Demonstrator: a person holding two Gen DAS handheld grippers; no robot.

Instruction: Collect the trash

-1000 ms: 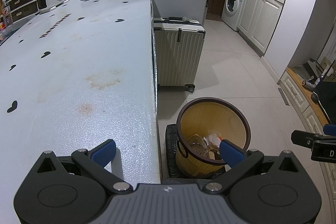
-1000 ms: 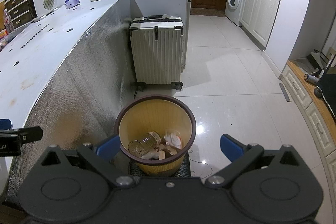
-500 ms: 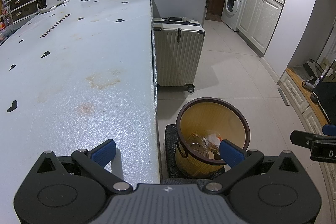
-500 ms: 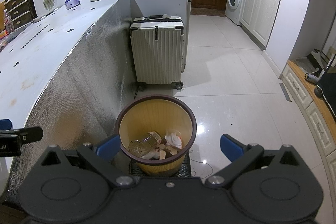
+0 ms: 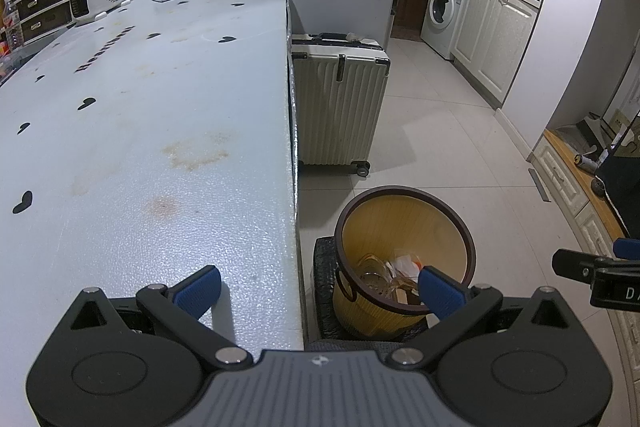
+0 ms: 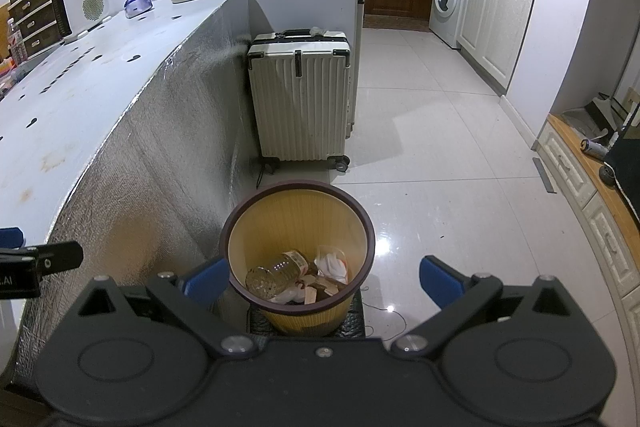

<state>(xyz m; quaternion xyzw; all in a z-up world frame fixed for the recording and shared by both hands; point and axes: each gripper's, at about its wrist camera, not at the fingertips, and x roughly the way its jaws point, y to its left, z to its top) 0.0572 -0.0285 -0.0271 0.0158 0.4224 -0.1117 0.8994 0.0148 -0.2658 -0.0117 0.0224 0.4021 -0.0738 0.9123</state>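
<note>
Nothing has shifted over the last second — both views match. Left tongs (image 5: 318,285) spread wide and empty above the counter (image 5: 160,147) edge; right tongs (image 6: 320,281) likewise released, over the bin (image 6: 298,255). Trash — a clear bottle (image 6: 276,273) and paper scraps (image 6: 330,265) — lies inside the bin on the floor. Judged: collecting looks finished, or paused.
</note>
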